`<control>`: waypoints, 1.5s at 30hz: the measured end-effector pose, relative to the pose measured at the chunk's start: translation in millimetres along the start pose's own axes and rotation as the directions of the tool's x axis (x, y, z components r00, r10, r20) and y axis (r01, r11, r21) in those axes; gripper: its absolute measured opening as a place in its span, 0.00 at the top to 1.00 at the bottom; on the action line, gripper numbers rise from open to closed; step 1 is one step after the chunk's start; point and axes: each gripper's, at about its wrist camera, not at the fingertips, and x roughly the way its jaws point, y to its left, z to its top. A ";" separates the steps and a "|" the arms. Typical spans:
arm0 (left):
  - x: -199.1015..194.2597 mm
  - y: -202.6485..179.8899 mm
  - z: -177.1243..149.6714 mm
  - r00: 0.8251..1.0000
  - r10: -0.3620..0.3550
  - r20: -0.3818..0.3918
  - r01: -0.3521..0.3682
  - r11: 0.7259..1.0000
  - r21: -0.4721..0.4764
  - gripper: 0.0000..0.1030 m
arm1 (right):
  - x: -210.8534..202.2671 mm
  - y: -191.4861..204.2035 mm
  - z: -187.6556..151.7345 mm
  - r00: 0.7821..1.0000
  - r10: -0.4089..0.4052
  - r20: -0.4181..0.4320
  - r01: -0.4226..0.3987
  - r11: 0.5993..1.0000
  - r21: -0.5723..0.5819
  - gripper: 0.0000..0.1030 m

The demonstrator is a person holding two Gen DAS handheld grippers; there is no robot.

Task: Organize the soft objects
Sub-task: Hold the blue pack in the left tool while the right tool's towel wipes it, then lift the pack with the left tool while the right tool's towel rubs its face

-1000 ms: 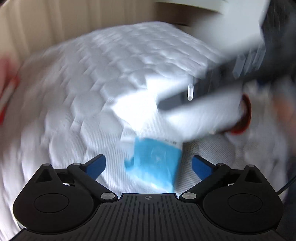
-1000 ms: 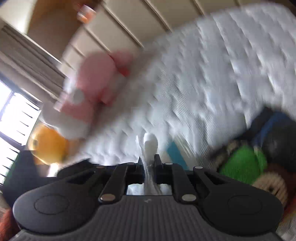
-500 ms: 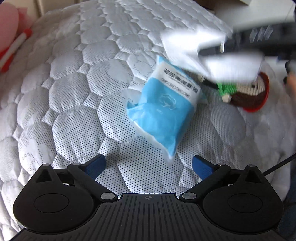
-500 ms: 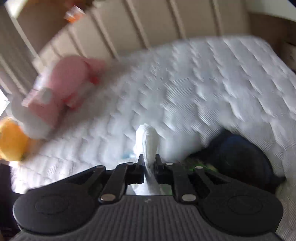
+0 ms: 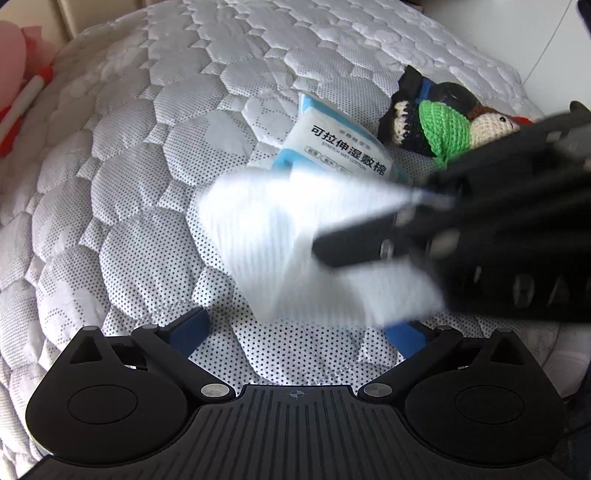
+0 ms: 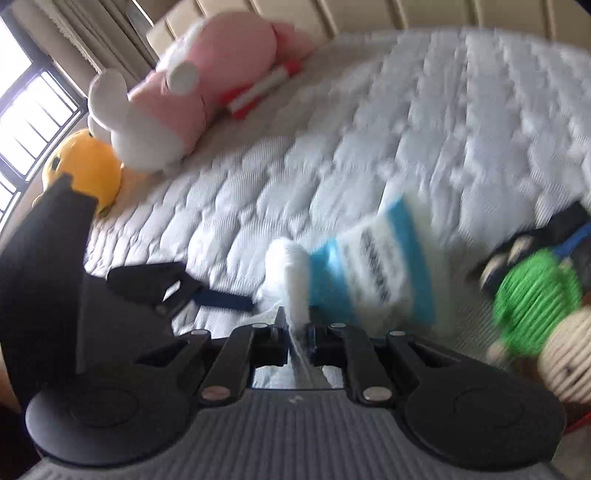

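Your right gripper (image 6: pixel 297 334) is clenched on a white cloth (image 5: pixel 280 236), held above the quilted bed (image 5: pixel 147 166) over the blue wipes pack (image 5: pixel 343 147). Your left gripper (image 5: pixel 297 332) is released below it. The crochet doll (image 5: pixel 443 125) lies near the bed's right edge; leftward the quilt is bare.

We're in a bedroom at home: a quilted white mattress (image 5: pixel 147 184) fills the view, a padded headboard (image 6: pixel 369 18) behind it, plush toys (image 6: pixel 166 99) by a barred window (image 6: pixel 26 122).
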 end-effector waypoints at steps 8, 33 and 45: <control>-0.8 11.4 -2.3 0.998 -0.059 -0.010 0.058 0.998 -0.005 0.00 | 16.4 -20.8 -3.2 0.994 -0.019 -0.107 0.030 0.995 0.100 0.86; 24.9 58.1 41.0 0.919 -0.285 0.272 0.368 0.866 -0.338 0.00 | -107.8 -80.8 40.8 0.942 -0.141 0.305 0.064 0.966 0.249 0.88; -2.4 -67.3 8.0 0.848 0.047 0.527 -0.346 0.803 0.485 0.41 | -86.2 -65.3 38.8 0.929 -0.194 0.315 0.165 0.979 0.118 0.88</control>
